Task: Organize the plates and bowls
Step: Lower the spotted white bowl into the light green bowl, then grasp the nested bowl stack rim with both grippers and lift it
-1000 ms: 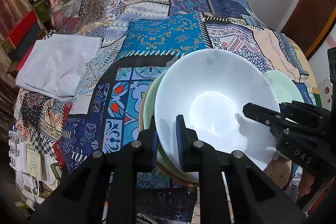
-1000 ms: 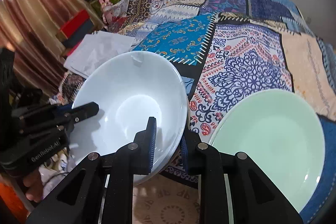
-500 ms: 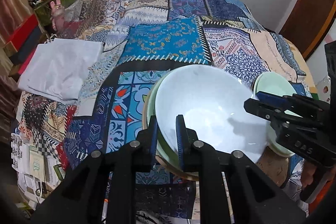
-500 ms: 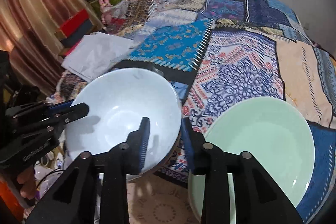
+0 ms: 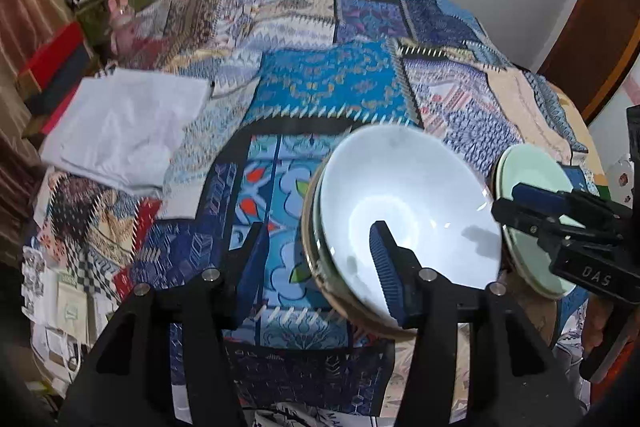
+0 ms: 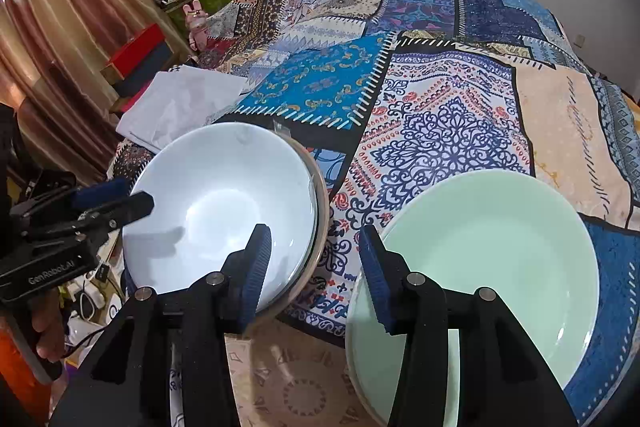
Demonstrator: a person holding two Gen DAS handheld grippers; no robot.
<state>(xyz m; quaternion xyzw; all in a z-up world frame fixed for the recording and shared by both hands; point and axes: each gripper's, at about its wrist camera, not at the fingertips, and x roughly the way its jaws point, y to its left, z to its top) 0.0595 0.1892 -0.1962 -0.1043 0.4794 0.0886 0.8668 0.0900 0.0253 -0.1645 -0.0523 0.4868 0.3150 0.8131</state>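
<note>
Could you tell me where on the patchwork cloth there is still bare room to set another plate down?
The widest free patch is the patchwork cloth beyond the white bowl and green plate, reaching the far wall. A smaller patch lies between the bowl and the white folded cloth. Nearest us it is crowded: bowl stack, plate and both grippers sit close together.

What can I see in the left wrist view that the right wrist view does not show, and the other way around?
Only the left wrist view shows the left gripper open from behind, astride the bowl's near rim, and the brown door. Only the right wrist view shows the right gripper open from behind, the striped curtain, and the green plate nearly whole. Both show the white bowl on its stack, the white cloth and the patchwork cover.
</note>
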